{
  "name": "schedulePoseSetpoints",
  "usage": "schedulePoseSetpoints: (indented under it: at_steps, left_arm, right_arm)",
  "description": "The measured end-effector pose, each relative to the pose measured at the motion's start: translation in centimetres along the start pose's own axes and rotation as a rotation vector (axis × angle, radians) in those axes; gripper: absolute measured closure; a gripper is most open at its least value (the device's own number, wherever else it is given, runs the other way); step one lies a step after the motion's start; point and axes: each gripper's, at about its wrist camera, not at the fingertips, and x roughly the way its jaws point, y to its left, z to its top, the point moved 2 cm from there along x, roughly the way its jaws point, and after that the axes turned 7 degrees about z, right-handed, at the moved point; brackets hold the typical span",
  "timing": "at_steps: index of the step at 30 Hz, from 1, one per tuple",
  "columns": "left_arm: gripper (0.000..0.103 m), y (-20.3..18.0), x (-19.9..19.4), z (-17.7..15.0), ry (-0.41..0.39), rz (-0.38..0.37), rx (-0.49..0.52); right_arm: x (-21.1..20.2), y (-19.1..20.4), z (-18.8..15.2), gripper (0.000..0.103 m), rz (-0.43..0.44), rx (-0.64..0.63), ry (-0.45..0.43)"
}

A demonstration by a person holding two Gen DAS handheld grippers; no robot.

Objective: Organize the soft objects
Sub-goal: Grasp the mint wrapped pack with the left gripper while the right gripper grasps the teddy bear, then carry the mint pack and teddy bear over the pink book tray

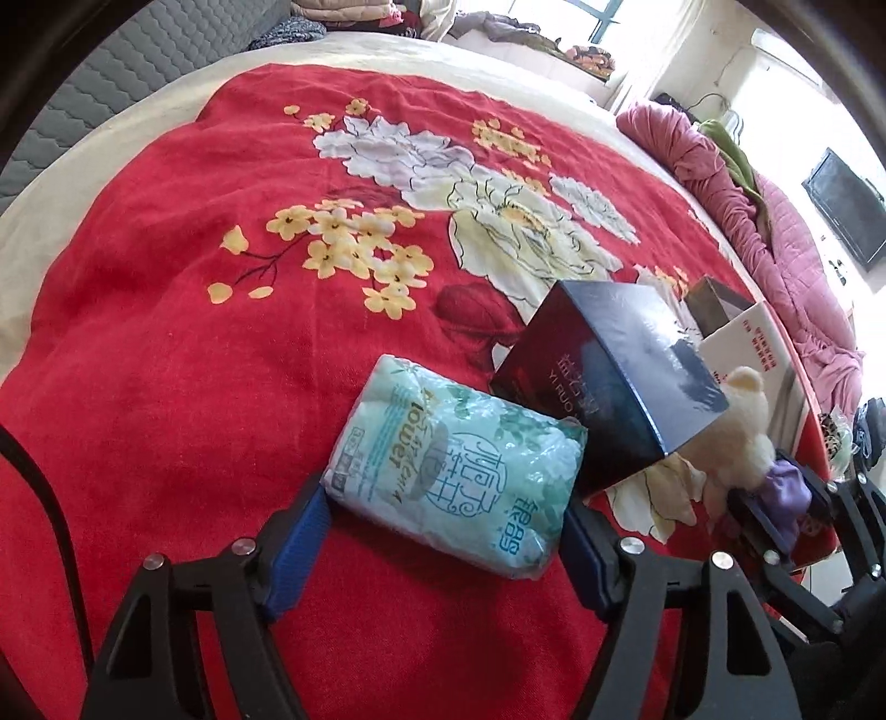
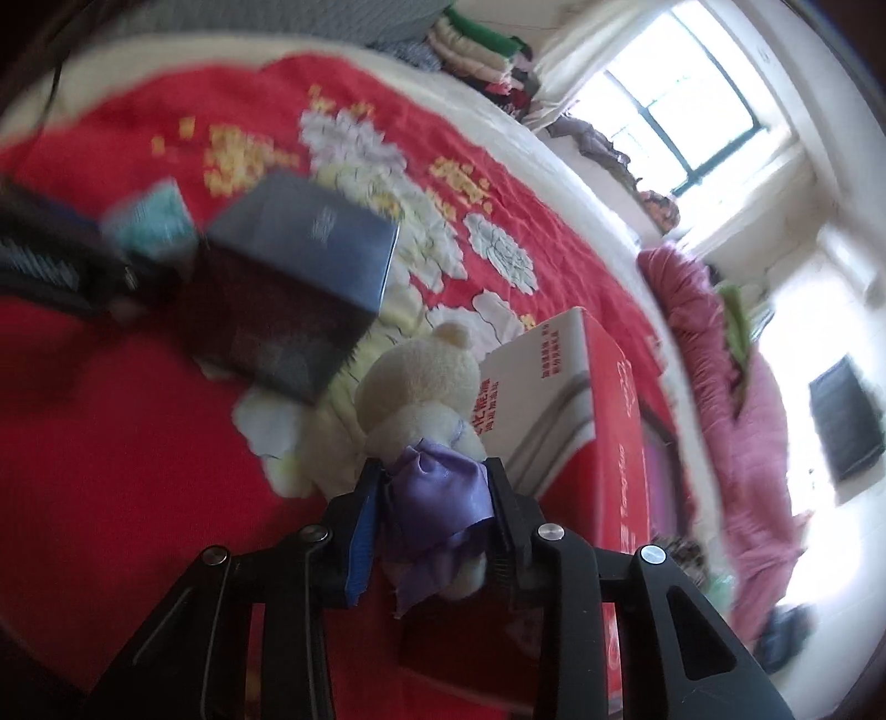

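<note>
A pale green tissue pack (image 1: 454,471) lies on the red floral blanket (image 1: 194,360), between the blue pads of my left gripper (image 1: 446,540), whose jaws are wide and touch its two ends. My right gripper (image 2: 434,498) is shut on the purple satin dress of a cream plush bear (image 2: 421,387). The bear also shows at the right of the left wrist view (image 1: 742,437), beside a dark blue box. The tissue pack appears blurred at the left of the right wrist view (image 2: 152,221).
A dark blue and maroon box (image 1: 609,382) stands just right of the tissue pack. A red and white carton (image 2: 570,399) stands behind the bear. A pink quilt (image 1: 775,221) lies along the bed's right edge. Folded clothes (image 2: 476,50) are stacked at the far end.
</note>
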Motion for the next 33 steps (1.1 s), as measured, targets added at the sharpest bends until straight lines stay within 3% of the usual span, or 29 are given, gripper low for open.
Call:
schedulePoseSetpoints:
  at_steps: [6, 14, 23, 33]
  left_arm:
    - [0.029, -0.1, -2.5, -0.1, -0.052, 0.026, 0.004]
    - [0.029, -2.1, -7.8, -0.6, -0.127, 0.044, 0.048]
    - [0.029, -8.0, -12.6, -0.8, -0.189, -0.007, 0.129]
    - [0.029, -17.6, -15.6, -1.3, -0.226, -0.066, 0.272]
  right_arm:
    - [-3.4, -0.8, 0.4, 0.068, 0.15, 0.12, -0.069]
    - [-7.2, -2.4, 0.0, 0.068, 0.203, 0.209, -0.134]
    - [-12.6, -8.4, -1.7, 0.068, 0.163, 0.333, -0.234]
    - [-16.1, -17.9, -7.7, 0.068, 0.089, 0.573, -0.275]
